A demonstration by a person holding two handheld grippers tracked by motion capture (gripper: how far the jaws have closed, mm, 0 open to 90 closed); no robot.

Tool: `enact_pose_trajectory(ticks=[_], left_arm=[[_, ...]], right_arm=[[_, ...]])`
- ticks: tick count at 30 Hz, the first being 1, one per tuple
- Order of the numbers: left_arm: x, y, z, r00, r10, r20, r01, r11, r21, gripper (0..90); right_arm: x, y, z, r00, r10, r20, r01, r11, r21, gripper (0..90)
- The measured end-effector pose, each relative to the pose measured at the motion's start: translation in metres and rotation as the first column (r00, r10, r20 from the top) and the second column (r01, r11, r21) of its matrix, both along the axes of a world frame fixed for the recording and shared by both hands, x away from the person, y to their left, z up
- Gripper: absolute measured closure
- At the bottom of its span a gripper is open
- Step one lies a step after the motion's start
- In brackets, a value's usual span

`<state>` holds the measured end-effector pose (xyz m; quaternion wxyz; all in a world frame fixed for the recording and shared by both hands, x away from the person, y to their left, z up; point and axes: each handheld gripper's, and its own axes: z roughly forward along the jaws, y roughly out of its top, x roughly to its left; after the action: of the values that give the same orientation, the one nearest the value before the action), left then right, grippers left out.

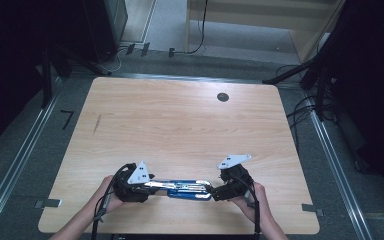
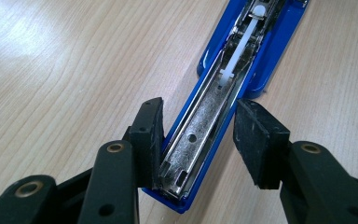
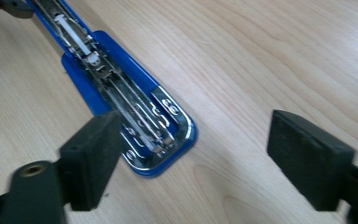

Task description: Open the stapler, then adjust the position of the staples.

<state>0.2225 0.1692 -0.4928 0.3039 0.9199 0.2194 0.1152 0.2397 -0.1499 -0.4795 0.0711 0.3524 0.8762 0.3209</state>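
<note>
Left gripper (image 2: 198,140) fingers (image 2: 149,135) part-open around one end of the blue stapler (image 2: 205,126); its left pad touches the side of the metal staple channel (image 2: 200,126), the right pad stands just off the blue edge, small gap visible; so straddling, not clamped, as far as the left gripper view shows. Right gripper (image 3: 193,158) jaws stand wide; nothing between the pads; one pad sits just beside the stapler's rounded end (image 3: 163,140), the other well off to the side over bare table (image 3: 261,56).

Stapler lies flat on the wooden table (image 1: 180,120), swung fully open, near the edge closest to the person; long axis runs left-right in the high view; left gripper (image 1: 147,187) at its left end, right gripper (image 1: 215,190) at its right end. Chrome channel and white pusher strip (image 2: 242,44) face up; blue base plate underneath. Both hands (image 1: 107,192) low on the table, one on each gripper; cables trail back off the near edge.
</note>
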Motion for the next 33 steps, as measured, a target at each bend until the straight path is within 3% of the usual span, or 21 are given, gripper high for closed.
enact_pose_trajectory(ticks=[10,15,19,21,29,33], left_arm=[[0.0,0.0,0.0,0.9999,0.01,-0.005,-0.011,0.9999,-0.013,54.5],[0.0,0.001,0.0,0.9999,0.016,-0.007,-0.016,0.9997,-0.019,54.4],[0.0,0.0,0.0,0.9998,0.016,-0.01,-0.016,0.9997,-0.018,54.2],[0.0,-0.001,-0.001,0.9998,0.017,-0.006,-0.017,0.9996,-0.022,54.1],[-0.001,-0.002,-0.001,0.9998,0.021,-0.005,-0.021,0.9996,-0.016,53.9],[0.0,-0.003,-0.001,0.9998,0.021,-0.006,-0.021,0.9996,-0.017,53.7]], right_arm=[[-0.001,-0.027,0.002,0.9995,0.001,0.031,-0.001,1.0,0.011,11.4],[0.002,-0.036,0.002,0.9977,-0.046,0.051,0.043,0.998,0.047,9.7],[0.004,-0.043,0.003,0.9956,-0.092,0.02,0.091,0.995,0.052,4.9],[0.005,-0.047,0.004,0.9961,-0.082,-0.032,0.084,0.995,0.055,2.0],[0.004,-0.049,0.009,0.9975,-0.066,-0.024,0.067,0.997,0.029,1.3],[0.006,-0.054,0.01,0.9982,-0.054,-0.028,0.054,0.998,0.021,6.7]])
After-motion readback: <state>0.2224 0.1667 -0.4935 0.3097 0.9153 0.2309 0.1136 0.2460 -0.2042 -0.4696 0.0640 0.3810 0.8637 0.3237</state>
